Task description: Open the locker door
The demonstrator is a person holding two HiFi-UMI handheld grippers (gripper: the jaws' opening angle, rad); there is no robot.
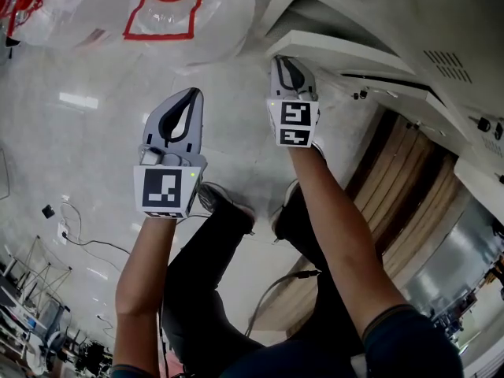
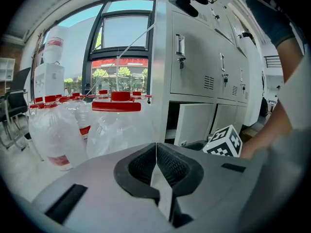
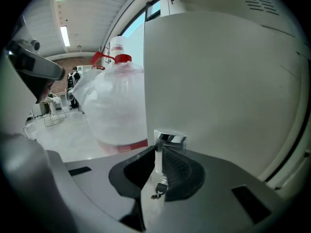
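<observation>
Locker door (image 3: 218, 81): right hand-held gripper (image 3: 158, 153) clamps its chrome handle (image 3: 171, 139).

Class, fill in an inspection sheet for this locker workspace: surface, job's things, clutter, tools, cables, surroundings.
Surface: glossy pale floor under the person's legs.
Job's things: white locker door, ajar; chrome handle on it, small key hanging below.
Clutter: big clear bottles with red caps, on the floor beside the lockers.
Tools: right tool shut on the handle; left tool shut, empty, off the door.
Cables: thin cable on the floor at left.
Surroundings: row of white lockers; large window.
</observation>
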